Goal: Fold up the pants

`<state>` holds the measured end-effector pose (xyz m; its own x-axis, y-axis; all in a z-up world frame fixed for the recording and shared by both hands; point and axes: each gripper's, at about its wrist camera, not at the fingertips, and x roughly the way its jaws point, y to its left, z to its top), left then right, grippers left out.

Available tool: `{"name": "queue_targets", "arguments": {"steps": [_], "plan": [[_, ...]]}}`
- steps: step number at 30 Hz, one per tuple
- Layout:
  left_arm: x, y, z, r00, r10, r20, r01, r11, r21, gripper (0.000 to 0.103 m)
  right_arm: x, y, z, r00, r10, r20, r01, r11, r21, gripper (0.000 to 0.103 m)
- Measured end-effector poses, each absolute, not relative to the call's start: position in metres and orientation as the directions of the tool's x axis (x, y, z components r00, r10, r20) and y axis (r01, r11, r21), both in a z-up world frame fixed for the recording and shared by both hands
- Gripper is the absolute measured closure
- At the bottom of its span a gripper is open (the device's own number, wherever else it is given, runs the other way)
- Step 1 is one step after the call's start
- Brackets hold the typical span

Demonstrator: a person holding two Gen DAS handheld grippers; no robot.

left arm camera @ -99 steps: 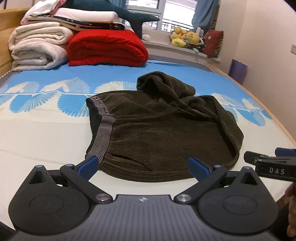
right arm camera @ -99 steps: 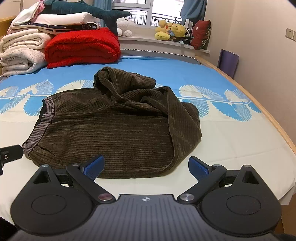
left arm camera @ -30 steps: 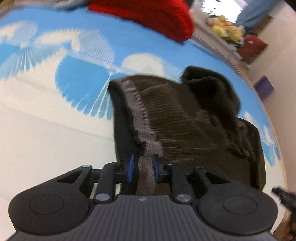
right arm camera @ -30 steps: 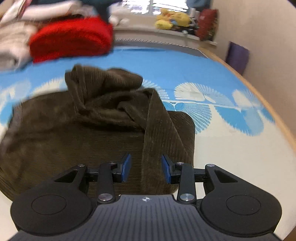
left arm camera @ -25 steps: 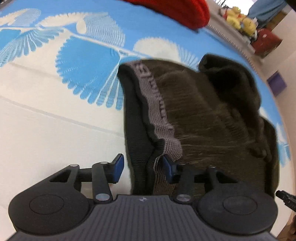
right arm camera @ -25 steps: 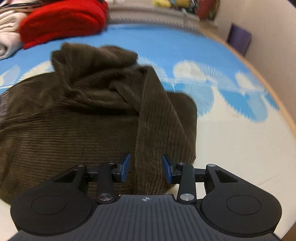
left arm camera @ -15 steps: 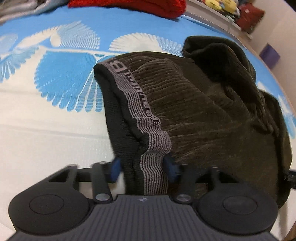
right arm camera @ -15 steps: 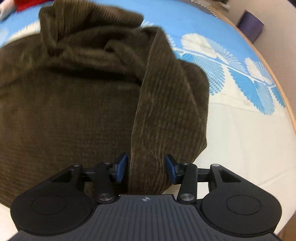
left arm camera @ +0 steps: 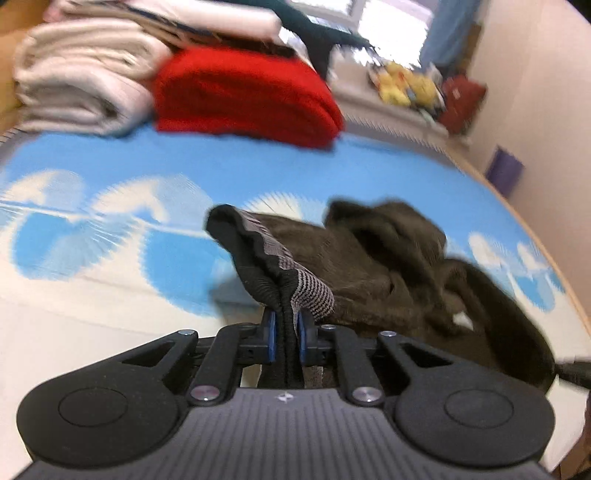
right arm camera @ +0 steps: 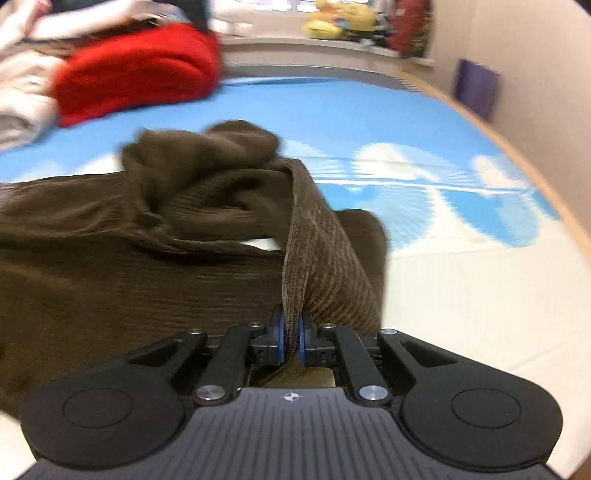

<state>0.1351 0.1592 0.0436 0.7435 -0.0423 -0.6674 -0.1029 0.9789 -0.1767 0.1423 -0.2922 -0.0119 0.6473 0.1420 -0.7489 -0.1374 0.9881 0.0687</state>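
The dark brown corduroy pants (left arm camera: 388,273) lie crumpled on the bed, also seen in the right wrist view (right arm camera: 110,251). My left gripper (left arm camera: 284,338) is shut on the grey-striped waistband (left arm camera: 291,280), which stands lifted and bunched above the jaws. My right gripper (right arm camera: 291,341) is shut on a fold of the pants' right edge (right arm camera: 321,258), pulled up into a ridge. The tip of the right gripper shows at the left wrist view's right edge (left arm camera: 576,371).
The bed (left arm camera: 92,332) has a blue and white fan-pattern sheet. A red folded blanket (left arm camera: 240,96) and white bedding (left arm camera: 81,85) are stacked at the far end. Stuffed toys (right arm camera: 336,22) sit on the window ledge. The wooden bed edge (right arm camera: 546,192) runs along the right.
Both grippers have closed on the pants: the left on the waistband, the right on the right-hand fold. Both have lifted the cloth, and the views have tilted up toward the room.
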Motion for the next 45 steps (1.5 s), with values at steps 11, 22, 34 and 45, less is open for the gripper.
{"name": "queue_targets", "arguments": {"steps": [11, 22, 34, 45], "plan": [[0.077, 0.263, -0.022, 0.534, 0.115, -0.838, -0.499, 0.843, -0.202, 0.097, 0.109, -0.257, -0.01, 0.435, 0.409, -0.802, -0.435, 0.875, 0.211, 0.091], [0.095, 0.272, -0.065, 0.377, -0.048, -0.925, -0.495, 0.834, -0.245, 0.043, 0.17, -0.281, -0.011, 0.661, 0.264, -0.702, -0.152, 0.964, 0.219, 0.077], [0.127, 0.262, -0.093, 0.312, -0.061, -0.948, -0.459, 0.864, -0.207, 0.03, 0.26, -0.226, -0.061, 0.607, 0.185, -0.773, -0.145, 0.982, 0.121, 0.045], [0.128, 0.248, -0.089, 0.339, -0.029, -0.94, -0.37, 0.915, -0.162, 0.06, 0.273, -0.218, -0.075, 0.584, 0.085, -0.807, -0.139, 0.99, 0.003, 0.09]]}}
